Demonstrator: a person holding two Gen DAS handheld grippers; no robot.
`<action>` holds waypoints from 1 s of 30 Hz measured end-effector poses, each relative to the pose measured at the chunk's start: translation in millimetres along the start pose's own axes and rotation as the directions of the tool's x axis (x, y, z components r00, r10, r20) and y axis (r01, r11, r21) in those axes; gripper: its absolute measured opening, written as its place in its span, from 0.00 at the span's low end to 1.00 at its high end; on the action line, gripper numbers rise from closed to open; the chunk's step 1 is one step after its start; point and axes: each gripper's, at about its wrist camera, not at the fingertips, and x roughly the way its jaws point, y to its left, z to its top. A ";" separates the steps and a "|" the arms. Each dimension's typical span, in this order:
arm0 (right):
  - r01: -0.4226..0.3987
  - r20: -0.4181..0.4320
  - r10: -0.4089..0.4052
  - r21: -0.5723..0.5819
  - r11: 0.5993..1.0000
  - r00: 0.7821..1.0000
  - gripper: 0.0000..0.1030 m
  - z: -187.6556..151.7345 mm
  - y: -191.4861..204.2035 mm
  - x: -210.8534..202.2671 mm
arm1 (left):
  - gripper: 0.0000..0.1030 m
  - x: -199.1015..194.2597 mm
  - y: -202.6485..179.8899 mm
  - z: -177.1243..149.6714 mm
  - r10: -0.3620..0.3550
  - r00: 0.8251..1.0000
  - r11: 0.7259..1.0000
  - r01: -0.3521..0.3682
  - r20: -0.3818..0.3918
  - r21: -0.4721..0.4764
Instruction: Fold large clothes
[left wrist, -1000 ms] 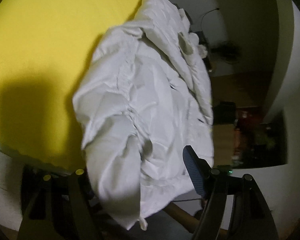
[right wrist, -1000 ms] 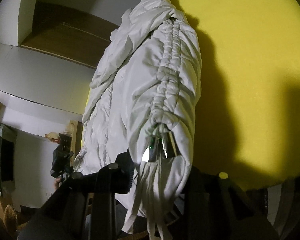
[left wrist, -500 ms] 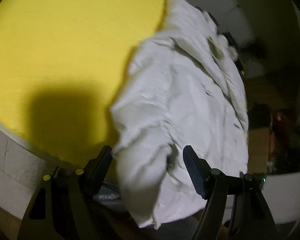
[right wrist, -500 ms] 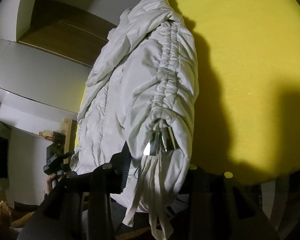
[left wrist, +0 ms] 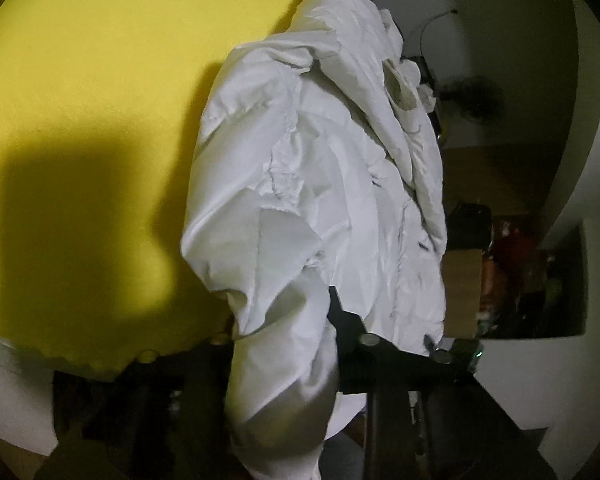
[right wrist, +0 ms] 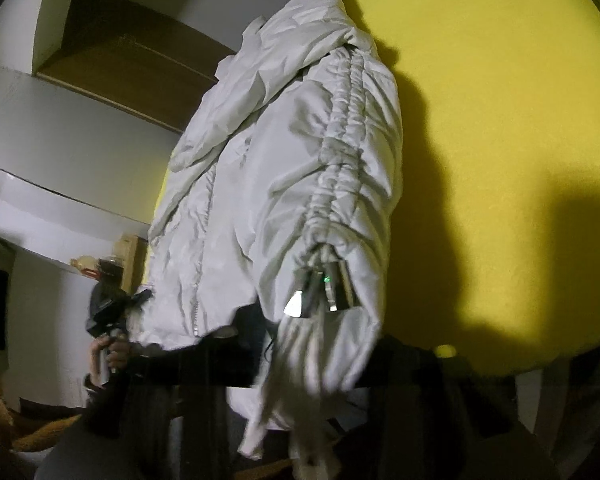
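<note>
Since a moment ago the left claw [left wrist: 284,344] has closed onto the white jacket [left wrist: 320,184], whose cloth now fills its jaws. Ahead of the right claw [right wrist: 320,344], likewise clamped on fabric, the jacket hangs over the yellow desk [right wrist: 480,100].

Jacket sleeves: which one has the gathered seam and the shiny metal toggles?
The sleeve in the right gripper. A ruched seam runs down it to silver toggles and dangling cords. The sleeve in the left gripper looks plain.

Both wrist views look close along their fingers, sharing the white jacket [left wrist: 320,184] [right wrist: 284,184] (seemingly from opposite ends).
</note>
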 end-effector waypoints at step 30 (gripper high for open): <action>-0.202 0.064 0.219 -0.203 0.958 0.974 0.07 123.6 82.0 -73.9 | 0.14 -79.7 -100.2 87.0 -0.241 0.960 0.949 0.202 0.141 0.241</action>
